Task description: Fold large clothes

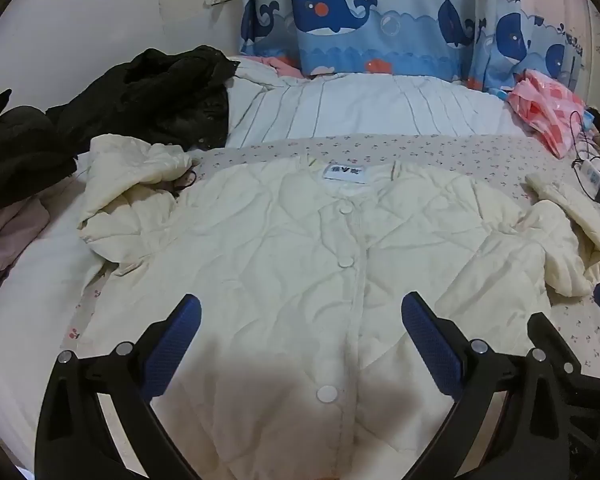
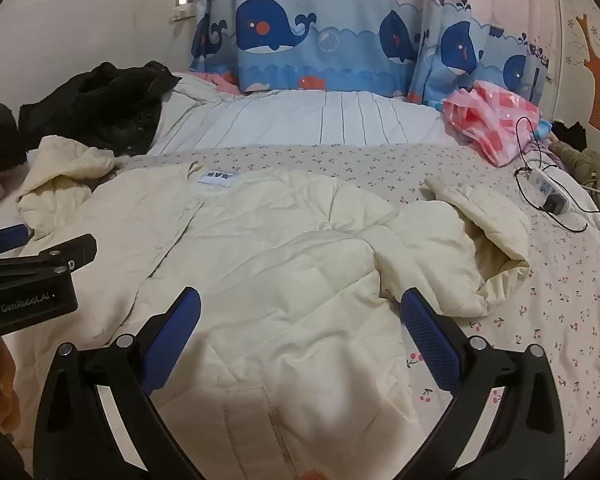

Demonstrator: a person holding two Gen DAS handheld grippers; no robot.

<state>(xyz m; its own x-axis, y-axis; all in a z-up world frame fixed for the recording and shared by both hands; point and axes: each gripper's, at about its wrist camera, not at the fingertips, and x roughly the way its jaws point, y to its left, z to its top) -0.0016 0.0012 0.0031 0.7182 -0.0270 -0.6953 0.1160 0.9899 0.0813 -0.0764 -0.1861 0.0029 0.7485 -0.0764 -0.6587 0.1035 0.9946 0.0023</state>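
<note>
- Above the lower front of the jacket, the left gripper (image 1: 300,312) hangs with its blue-padded jaws spread wide and nothing between them; it grasps nothing and tilts down toward the cloth.
- Just beside it on the right, the right gripper (image 2: 300,306) is likewise released, jaws wide apart, hovering over the jacket's right front panel near the armpit, with no cloth pinched.
- Under both lies the task's garment, a cream quilted jacket (image 1: 300,248), spread face up on the bed with its collar away from the grippers and its hem nearest them.
- Its front is closed by round snap buttons (image 1: 345,261) down the placket, and a white neck label (image 1: 346,172) shows at the collar.
- The left sleeve (image 1: 132,184) lies bunched and crumpled beside the shoulder; the right sleeve (image 2: 460,240) is doubled back on itself, cuff open toward the bed.
- By my judgement the folding has hardly begun: the body is laid out fairly flat and buttoned, but no sleeve is folded in and no body fold is made; sleeves, sides and the final halving remain.
- Around it, the cherry-print bedsheet (image 2: 540,320) is bare to the right; a striped white quilt (image 1: 360,112) lies beyond the collar.
- Farther out sit a black garment (image 1: 152,92), possibly a coat, a pink plastic bag (image 2: 496,120), a power strip (image 2: 548,194) with its cord, and the whale-print curtain (image 2: 320,48).
</note>
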